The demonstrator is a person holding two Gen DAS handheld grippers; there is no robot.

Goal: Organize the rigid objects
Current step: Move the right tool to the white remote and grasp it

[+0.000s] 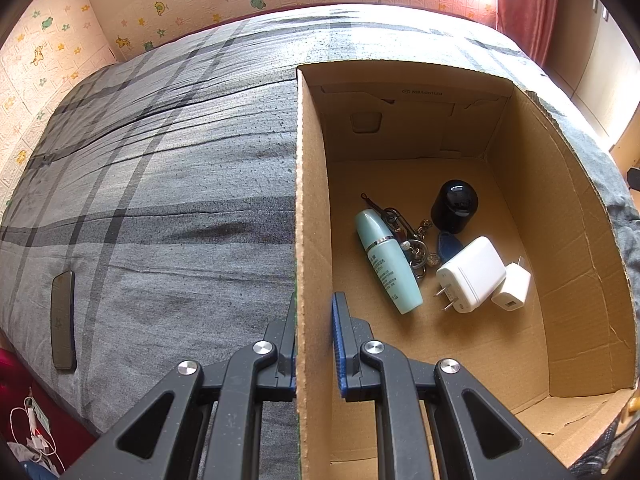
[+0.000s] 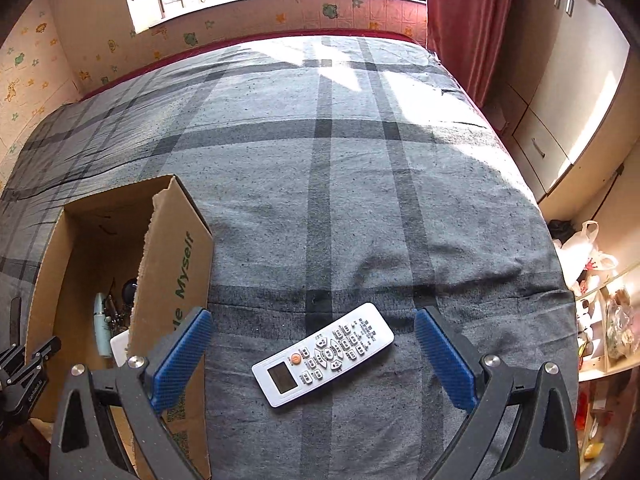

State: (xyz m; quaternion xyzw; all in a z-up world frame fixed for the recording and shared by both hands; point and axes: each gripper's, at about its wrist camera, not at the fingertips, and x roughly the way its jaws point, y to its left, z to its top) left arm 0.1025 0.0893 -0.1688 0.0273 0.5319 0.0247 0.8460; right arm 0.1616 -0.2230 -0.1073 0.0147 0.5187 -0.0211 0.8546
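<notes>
A cardboard box stands on the grey plaid bed. My left gripper is shut on the box's left wall. Inside lie a pale green bottle, a bunch of keys, a black round object, a big white charger and a small white charger. In the right wrist view my right gripper is open, its fingers either side of a white remote control lying on the bed. The box stands to its left.
A dark phone lies on the bed near its left edge. The bed stretches far ahead to a papered wall and window. A red curtain, cupboards and cluttered shelves stand to the right of the bed.
</notes>
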